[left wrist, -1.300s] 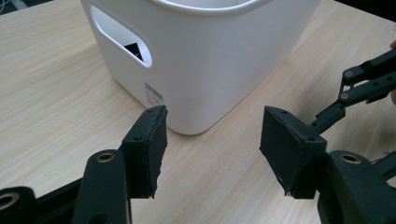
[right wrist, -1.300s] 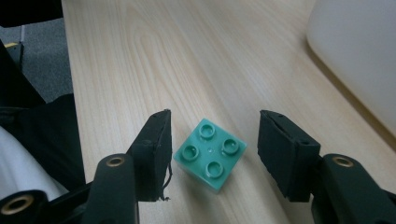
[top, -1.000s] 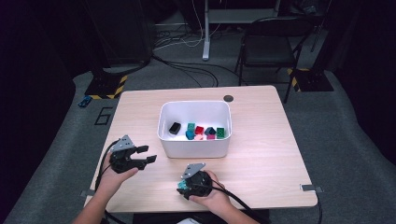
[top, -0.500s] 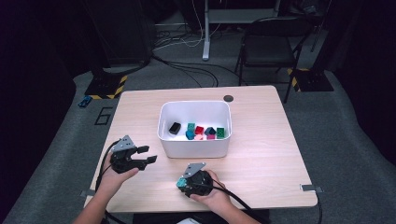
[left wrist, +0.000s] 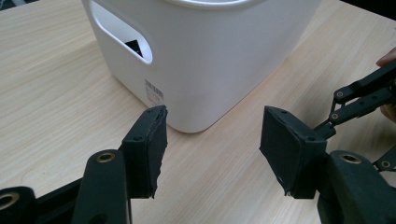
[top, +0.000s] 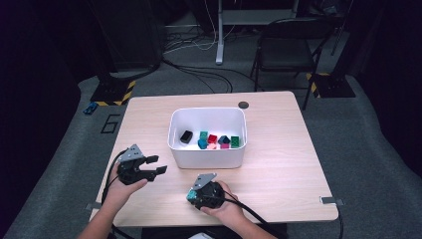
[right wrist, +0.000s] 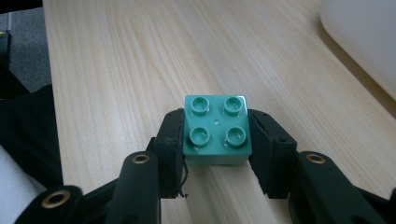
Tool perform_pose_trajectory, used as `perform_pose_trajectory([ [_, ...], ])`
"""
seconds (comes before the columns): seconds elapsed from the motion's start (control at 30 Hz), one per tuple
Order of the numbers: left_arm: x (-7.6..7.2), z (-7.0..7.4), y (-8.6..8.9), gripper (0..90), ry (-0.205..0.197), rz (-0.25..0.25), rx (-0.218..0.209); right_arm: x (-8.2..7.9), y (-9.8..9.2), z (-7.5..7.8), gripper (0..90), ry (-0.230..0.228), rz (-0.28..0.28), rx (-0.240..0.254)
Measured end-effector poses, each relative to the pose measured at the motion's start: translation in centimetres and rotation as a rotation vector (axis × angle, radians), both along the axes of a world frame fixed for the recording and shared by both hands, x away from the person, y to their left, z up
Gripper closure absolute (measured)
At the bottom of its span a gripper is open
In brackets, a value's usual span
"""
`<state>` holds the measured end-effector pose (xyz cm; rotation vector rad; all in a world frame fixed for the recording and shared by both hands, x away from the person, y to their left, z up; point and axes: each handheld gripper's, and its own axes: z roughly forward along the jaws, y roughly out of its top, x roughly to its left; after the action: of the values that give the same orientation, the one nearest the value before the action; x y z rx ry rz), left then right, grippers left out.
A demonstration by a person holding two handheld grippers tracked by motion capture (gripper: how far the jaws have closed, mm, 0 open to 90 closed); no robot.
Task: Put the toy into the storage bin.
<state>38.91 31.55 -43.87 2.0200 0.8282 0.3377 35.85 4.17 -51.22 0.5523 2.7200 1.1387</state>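
A green four-stud brick (right wrist: 215,135) sits on the wooden table (right wrist: 116,70) between the pads of my right gripper (right wrist: 217,116). The jaws have just been closing, and both pads now lie against the brick's sides. In the high view this gripper (top: 195,195) is near the table's front edge, with the brick (top: 190,197) at its tip. My left gripper (top: 158,166) hovers to the left, open and holding nothing. In the left gripper view its jaws (left wrist: 212,140) point at a corner of the white bin (left wrist: 210,56).
The white bin (top: 206,155) stands mid-table and holds several bricks, among them a black one (top: 186,136), a red one (top: 212,139) and a green one (top: 235,141). A dark round disc (top: 243,105) lies behind it. A folding chair (top: 286,50) stands beyond the table.
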Motion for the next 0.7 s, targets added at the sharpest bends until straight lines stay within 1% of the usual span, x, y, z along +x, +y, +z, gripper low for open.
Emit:
perform_pose_trajectory([
  [0.07,0.0,0.0,0.0,41.0,-0.005,0.004,-0.001,0.1,-0.2,0.4,58.3,-0.004,0.006,0.007],
  [0.1,0.0,0.0,0.0,41.0,-0.007,0.005,-0.003,0.1,-0.3,0.6,58.4,0.001,0.001,0.008],
  [0.23,0.0,0.0,0.1,41.0,-0.005,0.007,-0.002,0.4,-0.7,1.4,58.3,-0.007,0.002,0.004],
  [0.37,0.0,0.0,0.1,41.0,-0.006,0.006,-0.001,0.4,-1.0,2.4,58.4,-0.004,-0.005,0.013],
  [0.4,0.0,0.0,0.0,41.0,-0.006,0.005,-0.002,0.5,-1.1,2.6,58.4,-0.009,0.002,0.013],
  [0.43,0.0,0.0,0.0,41.0,-0.006,0.006,-0.001,0.5,-1.1,2.8,58.4,-0.004,0.001,0.005],
  [0.5,0.0,0.0,0.0,41.0,-0.007,0.008,0.0,0.5,-1.2,3.2,58.4,-0.016,0.006,0.002],
  [0.57,0.0,0.0,0.1,41.0,-0.005,0.007,0.0,0.5,-1.3,3.6,58.4,-0.005,0.003,-0.003],
  [0.6,0.0,0.0,0.1,41.0,-0.004,0.007,0.0,0.6,-1.4,3.8,58.4,-0.011,0.008,-0.005],
  [0.7,0.1,0.0,0.1,41.0,-0.003,0.009,0.0,0.8,-1.7,4.4,58.4,-0.002,0.006,0.002],
])
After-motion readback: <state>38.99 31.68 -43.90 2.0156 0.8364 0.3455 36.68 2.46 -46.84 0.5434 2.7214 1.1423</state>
